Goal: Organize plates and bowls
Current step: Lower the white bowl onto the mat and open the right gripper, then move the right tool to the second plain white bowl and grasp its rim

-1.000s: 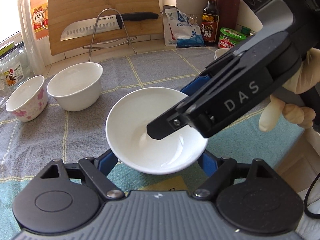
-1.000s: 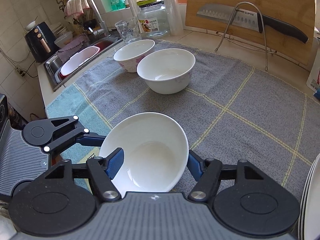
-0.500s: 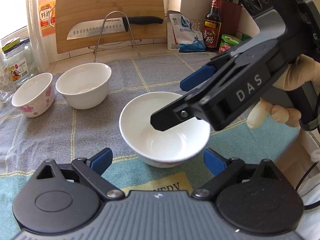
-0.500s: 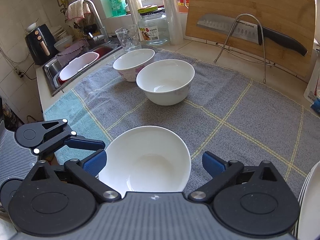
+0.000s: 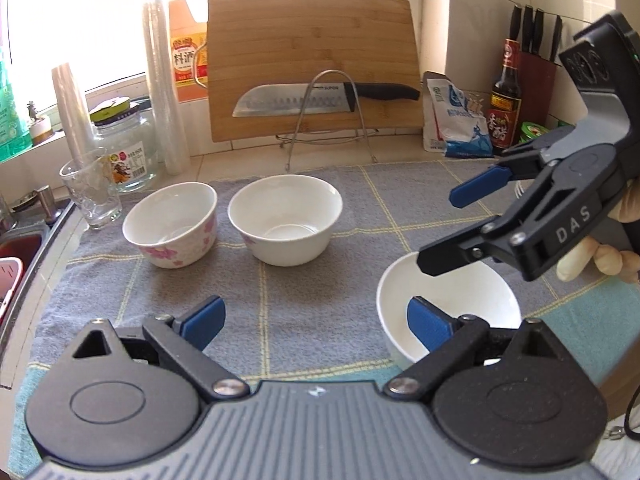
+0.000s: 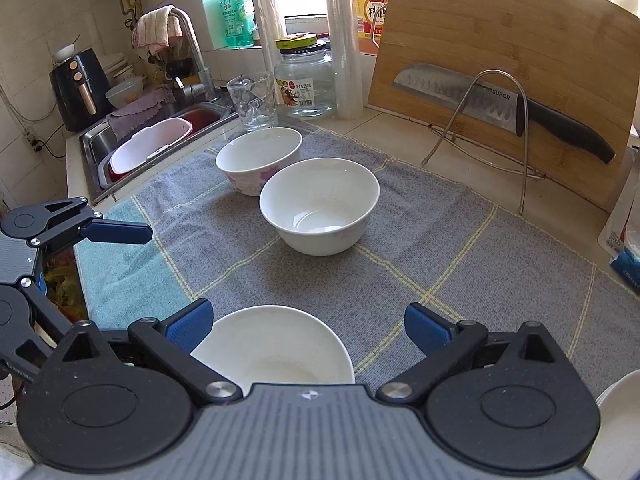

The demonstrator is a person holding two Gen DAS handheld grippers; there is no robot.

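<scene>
Both grippers let go of near bowl (image 6: 276, 344) and backed off. L gripper (image 5: 316, 320) and R gripper (image 6: 308, 320) jaws wide, holding nothing. Bowl sits on towel (image 6: 400, 280).

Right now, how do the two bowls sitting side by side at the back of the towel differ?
The flowered bowl carries pink blossoms on its outside; the plain white bowl has none. The flowered bowl has straighter, steeper sides, while the plain white bowl flares wider at the rim. The flowered bowl sits nearer the sink. Both stand upright and empty on the grey towel.

Open towel (image 5: 320, 320) is left before the white bowl (image 5: 286, 218) and flowered bowl (image 5: 172, 224). Behind them, passage is blocked by a glass (image 5: 92, 190) and knife rack (image 5: 328, 116).
</scene>
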